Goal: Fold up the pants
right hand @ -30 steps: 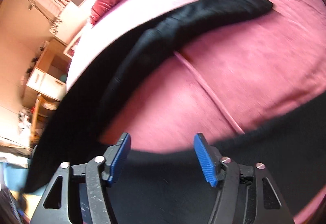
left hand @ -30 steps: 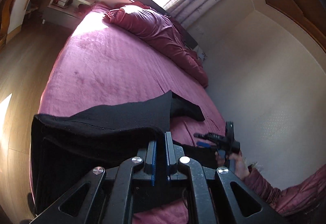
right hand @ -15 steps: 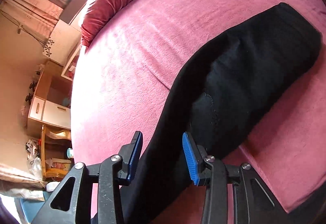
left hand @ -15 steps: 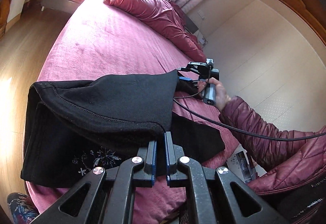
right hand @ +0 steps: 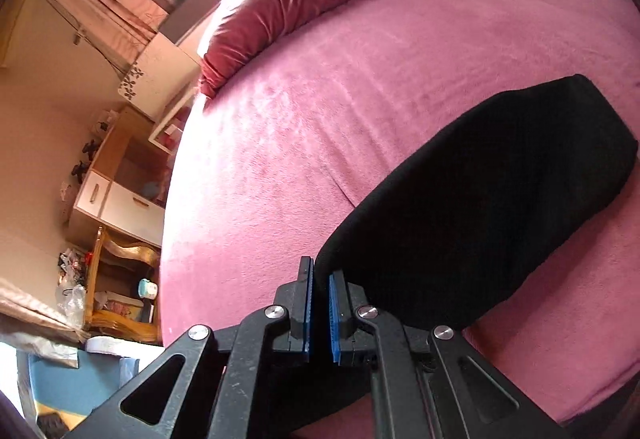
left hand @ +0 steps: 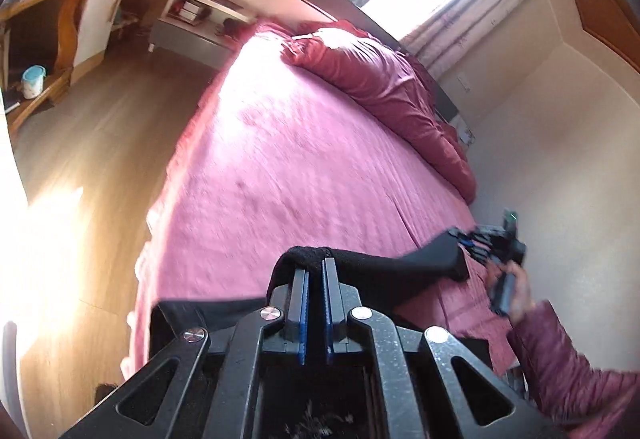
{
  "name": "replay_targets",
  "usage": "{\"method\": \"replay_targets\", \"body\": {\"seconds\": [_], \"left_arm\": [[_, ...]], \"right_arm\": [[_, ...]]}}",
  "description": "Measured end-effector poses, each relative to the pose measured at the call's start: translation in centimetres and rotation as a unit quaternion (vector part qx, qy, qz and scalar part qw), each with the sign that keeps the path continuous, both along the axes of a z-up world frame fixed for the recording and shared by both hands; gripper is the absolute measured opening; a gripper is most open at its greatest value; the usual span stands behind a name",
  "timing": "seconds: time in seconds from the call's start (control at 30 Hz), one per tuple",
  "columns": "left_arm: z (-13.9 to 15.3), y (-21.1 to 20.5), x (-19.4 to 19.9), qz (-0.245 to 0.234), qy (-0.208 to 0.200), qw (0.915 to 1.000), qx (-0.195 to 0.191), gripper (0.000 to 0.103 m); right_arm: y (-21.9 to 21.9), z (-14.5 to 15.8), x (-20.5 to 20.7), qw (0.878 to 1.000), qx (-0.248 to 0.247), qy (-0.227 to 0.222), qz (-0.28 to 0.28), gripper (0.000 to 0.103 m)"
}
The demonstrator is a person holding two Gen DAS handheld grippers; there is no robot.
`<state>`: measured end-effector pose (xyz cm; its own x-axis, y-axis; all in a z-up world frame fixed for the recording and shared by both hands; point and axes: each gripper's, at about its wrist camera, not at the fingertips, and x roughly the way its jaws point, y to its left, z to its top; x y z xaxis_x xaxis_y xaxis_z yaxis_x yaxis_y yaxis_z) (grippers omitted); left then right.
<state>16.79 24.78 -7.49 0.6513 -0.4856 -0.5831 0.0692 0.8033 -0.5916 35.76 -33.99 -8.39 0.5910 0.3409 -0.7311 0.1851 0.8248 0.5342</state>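
Black pants (left hand: pixel 384 267) lie at the near end of a pink bed (left hand: pixel 288 167). My left gripper (left hand: pixel 314 267) is shut on a bunched edge of the pants and holds it up; the cloth stretches right to my right gripper (left hand: pixel 472 239), held in a hand with a maroon sleeve. In the right wrist view the right gripper (right hand: pixel 320 275) is shut on the edge of the pants (right hand: pixel 480 199), which drape over the pink bed (right hand: pixel 320 99).
A crumpled maroon duvet (left hand: pixel 380 79) lies along the head of the bed under a bright window. Wooden floor (left hand: pixel 100 159), a white shelf unit (left hand: pixel 192 7) and a wooden desk (left hand: pixel 44 39) are to the left. A beige wall (left hand: pixel 560 159) runs close on the right.
The right gripper closed onto the pants edge. The left gripper, still shut on the cloth, lifted and pulled it taut; the hanging fold is gone from view.
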Motion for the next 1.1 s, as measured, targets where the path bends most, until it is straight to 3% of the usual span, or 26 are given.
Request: {"method": "replay_targets", "body": {"seconds": [0.2,0.33,0.47,0.6,0.77,0.9,1.07,1.1], "left_arm": [[2.2,2.8,6.0,0.046,-0.013,0.9988,0.004,0.005],[3.6,1.9,4.5,0.031,-0.037,0.9986,0.021,0.005],[3.5,1.6,0.5,0.02,-0.051,0.9983,0.021,0.005],[0.6,2.5,-4.3,0.028,-0.025,0.9993,0.0,0.005],[-5.7,3.7,-9.4,0.058,0.049,0.9969,-0.024,0.005],[-10.6,4.0,-12.2,0.081,0.111,0.9897,-0.041,0.005],[-13.6,5.0,-13.4,0.114,0.157,0.9763,-0.095,0.008],[-13.8,5.3,-13.5,0.122,0.168,0.9727,-0.103,0.015]], "right_arm": [[-0.8,4.0,-7.9,0.998,0.021,-0.061,0.029,0.007],[-1.1,3.4,-15.3,0.996,0.029,-0.074,0.037,0.007],[-1.2,1.1,-22.0,0.997,0.034,-0.062,0.04,0.007],[-0.3,-2.6,-26.6,0.998,0.026,-0.024,0.051,0.007],[1.1,-7.7,-28.9,0.998,0.014,0.034,0.054,0.007],[1.4,-10.6,-29.0,0.997,0.003,0.063,0.049,0.006],[2.3,-11.8,-28.0,0.995,-0.025,0.077,0.061,0.006],[2.6,-12.0,-28.0,0.995,-0.028,0.079,0.061,0.006]]}}
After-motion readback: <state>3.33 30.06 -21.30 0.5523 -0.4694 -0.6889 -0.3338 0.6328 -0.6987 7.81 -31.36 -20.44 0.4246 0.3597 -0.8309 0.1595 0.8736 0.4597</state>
